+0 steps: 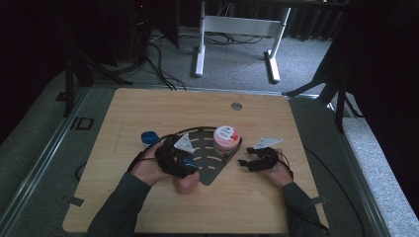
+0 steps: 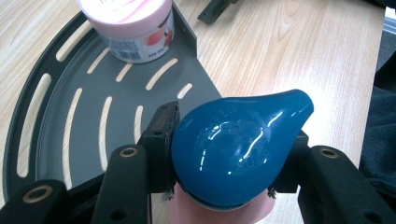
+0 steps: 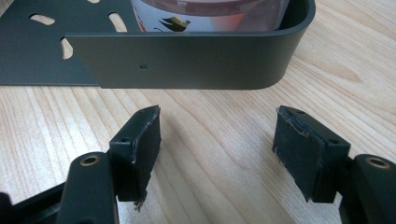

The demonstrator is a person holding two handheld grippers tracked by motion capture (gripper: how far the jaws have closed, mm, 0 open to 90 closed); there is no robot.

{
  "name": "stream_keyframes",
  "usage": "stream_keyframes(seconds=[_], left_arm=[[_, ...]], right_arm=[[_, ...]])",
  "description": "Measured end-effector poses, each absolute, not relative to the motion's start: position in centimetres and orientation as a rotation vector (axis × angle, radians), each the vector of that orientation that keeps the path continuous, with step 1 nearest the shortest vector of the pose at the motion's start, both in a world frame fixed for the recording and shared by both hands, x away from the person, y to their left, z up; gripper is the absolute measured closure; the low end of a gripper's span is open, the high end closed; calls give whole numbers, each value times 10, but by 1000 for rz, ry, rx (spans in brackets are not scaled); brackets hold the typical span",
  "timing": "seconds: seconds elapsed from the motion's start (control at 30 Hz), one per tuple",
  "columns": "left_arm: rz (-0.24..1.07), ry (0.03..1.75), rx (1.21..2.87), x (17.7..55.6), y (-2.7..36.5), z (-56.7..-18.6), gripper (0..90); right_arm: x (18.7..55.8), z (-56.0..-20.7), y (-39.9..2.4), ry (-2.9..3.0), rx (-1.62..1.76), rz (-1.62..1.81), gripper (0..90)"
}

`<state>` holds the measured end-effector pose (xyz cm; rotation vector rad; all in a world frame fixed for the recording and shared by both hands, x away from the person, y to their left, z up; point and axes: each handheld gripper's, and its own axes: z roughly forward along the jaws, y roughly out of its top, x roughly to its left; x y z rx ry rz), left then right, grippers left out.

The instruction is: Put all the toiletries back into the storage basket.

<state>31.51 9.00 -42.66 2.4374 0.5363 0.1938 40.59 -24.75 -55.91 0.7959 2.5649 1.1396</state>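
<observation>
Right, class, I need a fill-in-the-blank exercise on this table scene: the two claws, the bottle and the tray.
1. The left claw is shut on the ____ cap of a pink bottle.
2. The right claw stands ____, with bare wood between its pads.
3. The pink tub stands in the dark slotted ____.
4. The small blue lid lies on the wooden ____, to the left of the slotted metal piece.

Missing words: blue; open; tray; table

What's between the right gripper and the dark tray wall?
Bare wooden table lies between the open right gripper and the tray wall, per the right gripper view.
</observation>
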Motion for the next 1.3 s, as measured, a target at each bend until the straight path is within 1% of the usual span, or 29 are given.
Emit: stream_keyframes(seconds=[0.3, 1.3], left_arm=[[176, 540, 2447, 324, 83, -426, 530], [211, 613, 2417, 352, 72, -423, 530]], right_arm=[[406, -559, -248, 2566, 799, 1143, 318], [407, -559, -248, 2569, 807, 1151, 318]])
